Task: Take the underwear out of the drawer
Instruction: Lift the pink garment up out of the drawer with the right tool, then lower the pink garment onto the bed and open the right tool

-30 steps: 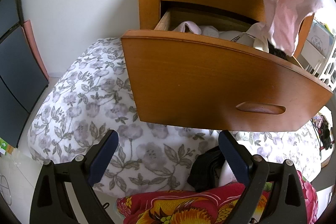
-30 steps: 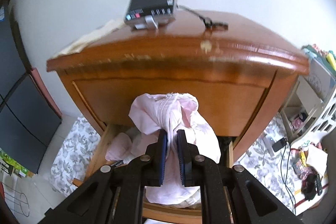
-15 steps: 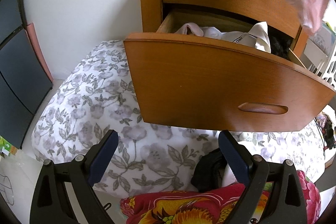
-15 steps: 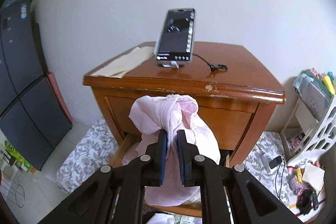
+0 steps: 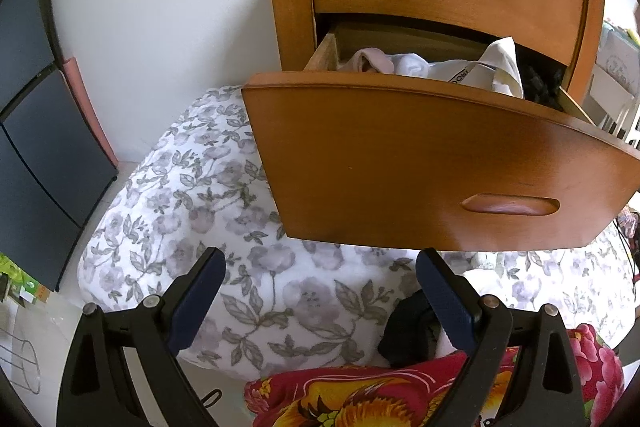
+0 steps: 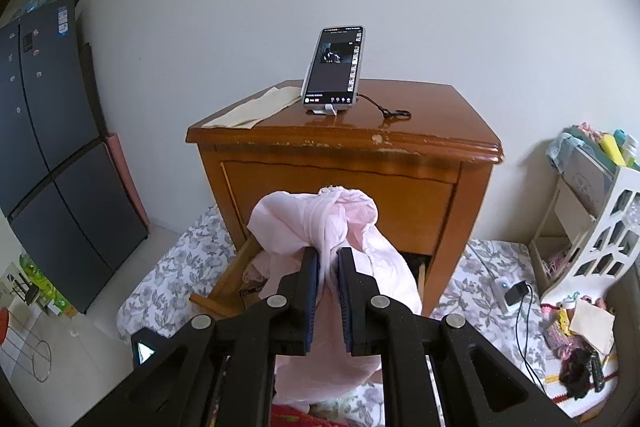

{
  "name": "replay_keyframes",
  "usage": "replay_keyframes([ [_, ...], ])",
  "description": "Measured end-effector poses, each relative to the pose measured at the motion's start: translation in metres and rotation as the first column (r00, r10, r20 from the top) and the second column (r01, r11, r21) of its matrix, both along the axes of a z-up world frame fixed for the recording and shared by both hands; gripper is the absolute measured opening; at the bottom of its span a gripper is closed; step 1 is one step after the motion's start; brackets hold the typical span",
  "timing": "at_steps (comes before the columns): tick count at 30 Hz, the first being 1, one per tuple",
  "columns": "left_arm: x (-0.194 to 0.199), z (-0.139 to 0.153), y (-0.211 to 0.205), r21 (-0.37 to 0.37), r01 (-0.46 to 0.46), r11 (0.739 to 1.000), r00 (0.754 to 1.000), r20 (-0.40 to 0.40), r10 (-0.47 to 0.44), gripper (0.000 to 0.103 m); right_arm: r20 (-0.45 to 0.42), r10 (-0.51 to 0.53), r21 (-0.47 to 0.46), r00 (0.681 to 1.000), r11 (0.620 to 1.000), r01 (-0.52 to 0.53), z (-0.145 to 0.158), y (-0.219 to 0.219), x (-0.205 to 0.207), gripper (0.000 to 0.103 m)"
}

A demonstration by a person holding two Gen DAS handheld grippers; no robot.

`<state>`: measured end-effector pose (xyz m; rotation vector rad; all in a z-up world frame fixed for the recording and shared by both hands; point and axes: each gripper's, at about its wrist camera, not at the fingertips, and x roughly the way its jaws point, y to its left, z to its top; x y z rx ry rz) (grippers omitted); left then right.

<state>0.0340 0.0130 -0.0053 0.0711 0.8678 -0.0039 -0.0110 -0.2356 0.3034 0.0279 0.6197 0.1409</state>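
Underwear (image 6: 320,223) (pale pink) pinched in right claw (image 6: 328,259), drawer (image 5: 440,163) open, left claw (image 5: 320,279) spread

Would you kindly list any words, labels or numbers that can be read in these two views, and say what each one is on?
None reads whole.
White garment in the open drawer: dark band lettering, partly hidden, unreadable.
Phone on the nightstand: screen text too small.
Fridge: blue sticker and other labels, too small.
Box in the drawer: dark lettering, blurred.
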Motion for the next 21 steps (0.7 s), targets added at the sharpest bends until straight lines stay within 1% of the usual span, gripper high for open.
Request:
replay_keyframes([
  [4, -0.001, 0.002, -0.001, 0.011, -0.008, 1.0, 1.0, 0.012, 0.008, 0.096, -0.009, 0.0, -0.026, 1.0, 1.0, 0.0, -0.011, -0.001, -0.013, 0.011],
  [8, -0.002, 0.002, -0.002, 0.018, -0.013, 1.0, 1.0, 0.018, 0.012, 0.096, -0.048, 0.011, -0.014, 0.999, 1.0, -0.012, -0.034, -0.002, -0.018, 0.011],
  [14, -0.002, 0.002, -0.005, 0.041, -0.016, 0.999, 1.0, 0.018, 0.016, 0.096, -0.121, 0.035, 0.0, 0.992, 0.999, -0.035, -0.077, 0.004, -0.017, 0.011],
  [21, -0.001, 0.001, -0.007, 0.053, -0.017, 0.998, 1.0, 0.015, 0.016, 0.096, -0.216, 0.055, 0.036, 0.975, 0.998, -0.049, -0.138, 0.016, -0.007, 0.011],
])
